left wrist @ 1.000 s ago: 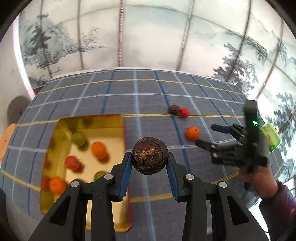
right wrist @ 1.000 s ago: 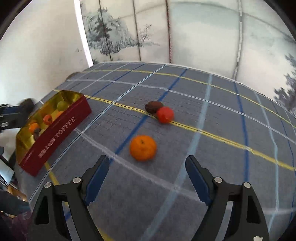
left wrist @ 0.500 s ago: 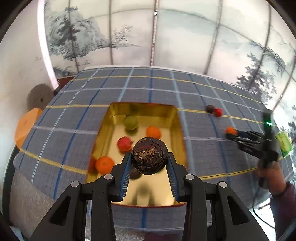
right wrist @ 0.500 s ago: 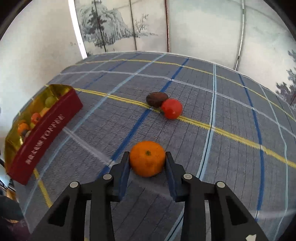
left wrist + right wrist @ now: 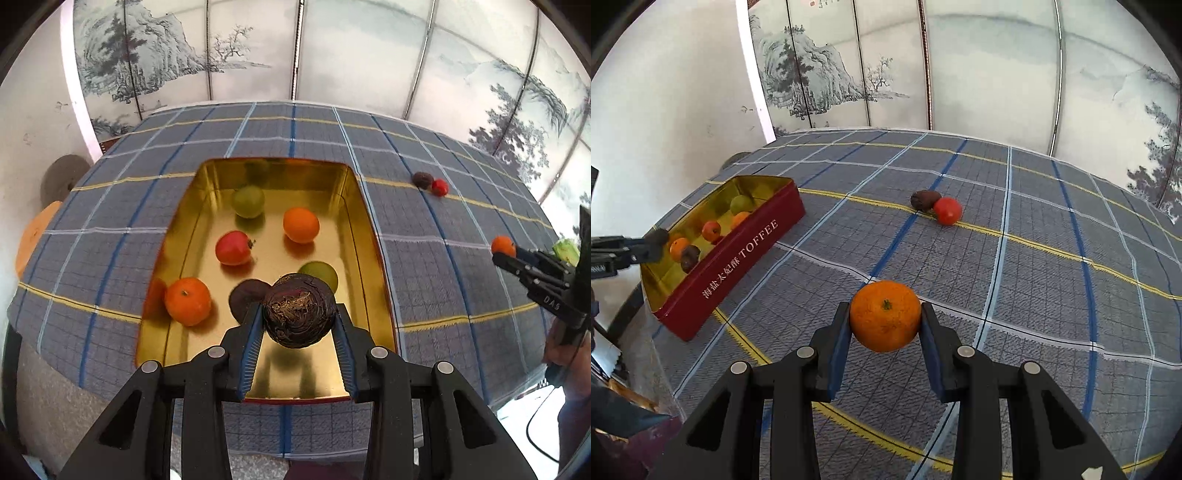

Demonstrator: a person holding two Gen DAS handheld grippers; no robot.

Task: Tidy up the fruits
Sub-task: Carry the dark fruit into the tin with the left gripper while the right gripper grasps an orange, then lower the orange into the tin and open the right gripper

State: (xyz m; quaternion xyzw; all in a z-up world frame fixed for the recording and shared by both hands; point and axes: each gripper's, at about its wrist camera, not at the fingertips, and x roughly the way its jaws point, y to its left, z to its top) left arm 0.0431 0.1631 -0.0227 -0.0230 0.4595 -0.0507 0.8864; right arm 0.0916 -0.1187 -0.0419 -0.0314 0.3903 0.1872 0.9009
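My left gripper (image 5: 298, 321) is shut on a dark brown round fruit (image 5: 299, 309) and holds it above the near end of the gold-lined toffee tin (image 5: 373, 236). The tin holds several fruits: oranges, green ones, a red one (image 5: 233, 248) and a dark one. My right gripper (image 5: 885, 325) is shut on an orange (image 5: 885, 314), held just above the plaid cloth. It also shows in the left wrist view (image 5: 503, 246). A dark brown fruit (image 5: 924, 199) and a red fruit (image 5: 947, 211) lie touching on the cloth beyond it.
The red tin (image 5: 738, 254) stands at the table's left side, near the front edge. A painted folding screen (image 5: 923, 74) stands behind the table. A grey disc (image 5: 61, 177) and an orange object (image 5: 33, 232) lie off the table's left edge.
My left gripper has carried the dark fruit left, from over the cloth to over the tin. My right gripper has closed on the orange and lifted it slightly.
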